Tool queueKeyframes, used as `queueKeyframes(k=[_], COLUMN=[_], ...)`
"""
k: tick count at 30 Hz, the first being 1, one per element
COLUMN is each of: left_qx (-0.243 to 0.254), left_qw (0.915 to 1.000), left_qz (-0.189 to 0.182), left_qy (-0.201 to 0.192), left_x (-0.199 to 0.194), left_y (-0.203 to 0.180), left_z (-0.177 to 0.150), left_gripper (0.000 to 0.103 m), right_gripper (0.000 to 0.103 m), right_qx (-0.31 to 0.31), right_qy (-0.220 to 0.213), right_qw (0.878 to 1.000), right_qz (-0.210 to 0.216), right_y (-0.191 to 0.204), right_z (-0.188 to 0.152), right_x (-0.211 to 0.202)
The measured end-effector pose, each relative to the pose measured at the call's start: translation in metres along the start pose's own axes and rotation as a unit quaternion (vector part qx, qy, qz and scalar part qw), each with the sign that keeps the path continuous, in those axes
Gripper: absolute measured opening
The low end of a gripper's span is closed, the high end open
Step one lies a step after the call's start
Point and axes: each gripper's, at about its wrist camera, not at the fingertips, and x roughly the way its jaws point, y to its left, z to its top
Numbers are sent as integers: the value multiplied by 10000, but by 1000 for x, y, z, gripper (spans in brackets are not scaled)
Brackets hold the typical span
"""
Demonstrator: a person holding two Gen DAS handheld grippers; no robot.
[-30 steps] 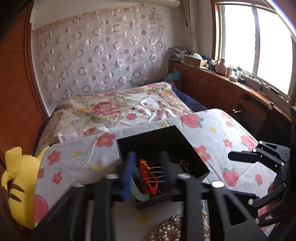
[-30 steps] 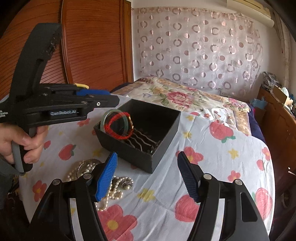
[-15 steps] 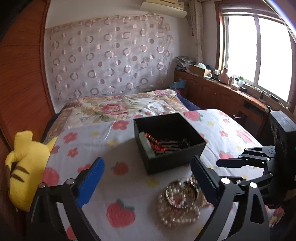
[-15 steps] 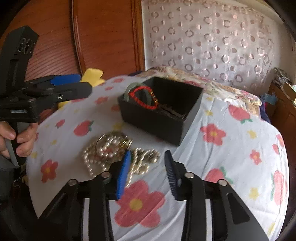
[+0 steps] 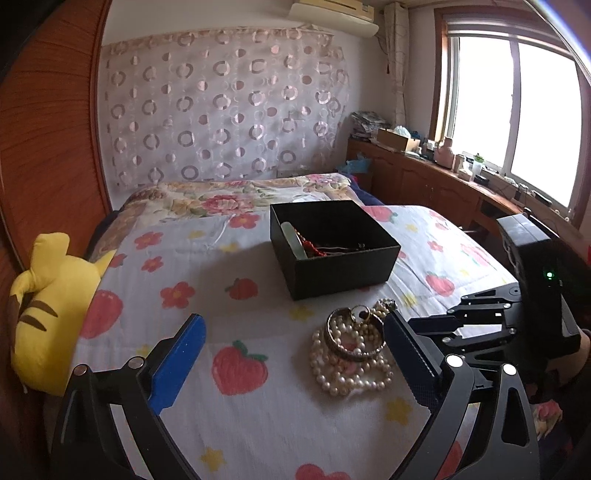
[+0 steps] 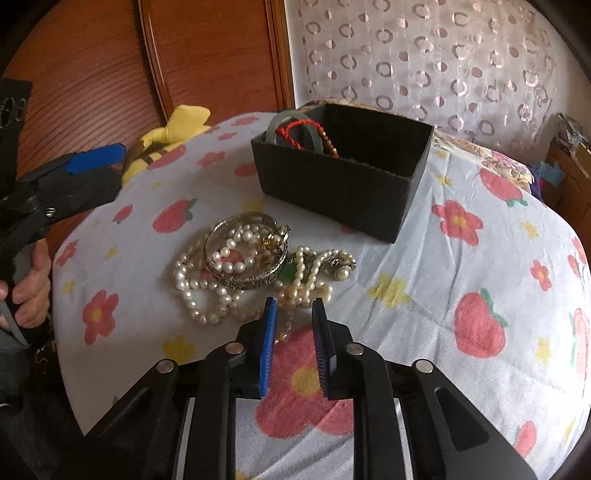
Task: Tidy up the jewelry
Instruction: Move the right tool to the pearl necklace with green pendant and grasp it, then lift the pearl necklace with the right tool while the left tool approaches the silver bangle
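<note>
Jewelry heap ahead of both grippers, black box [image 6: 343,173] beyond it.
My right gripper [image 6: 293,314] has just been narrowing its jaws; a strand of the pearl necklace [image 6: 207,291] lies between the tips, and I cannot tell if the pads press it. My left gripper [image 5: 295,354] gapes wide, empty, pearls and silver bangle [image 5: 352,338] just inside its right finger.

We are in a bedroom at home: a bed [image 5: 236,199] with a rose-patterned quilt lies ahead of us under a sheer curtain [image 5: 221,107] dotted with circles. An air conditioner [image 5: 332,14] hangs above it, a wooden wardrobe [image 6: 147,66] fills one side, and low wooden cabinets [image 5: 424,181] cluttered with household bits run beneath a bright window [image 5: 517,110]. A yellow plush toy [image 5: 48,310] slumps beside us.
</note>
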Motion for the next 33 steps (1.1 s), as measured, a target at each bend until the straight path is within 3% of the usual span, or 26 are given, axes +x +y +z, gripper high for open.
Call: queueKeyframes(k=[10, 13, 16, 33], left_qx=[-20, -5, -29, 50], left_qw=[10000, 10000, 9999, 9994], left_qz=[-18, -2, -22, -136], left_qy=[29, 62, 108, 320], left_x=[-2, -3, -2, 9], left_y=[-1, -3, -3, -10], left_z=[-11, -15, -16, -14], left_gripper=[93, 93, 93, 93], right_gripper=[18, 5, 5, 5], right_qx=[-277, -338, -436, 142], right_qy=[78, 85, 80, -829], right_qw=[9981, 9983, 9977, 9912], right_qz=[-536, -460, -516, -1019], right_y=[12, 15, 16, -24], right_z=[6, 5, 2, -33], right_x=[7, 7, 4, -75])
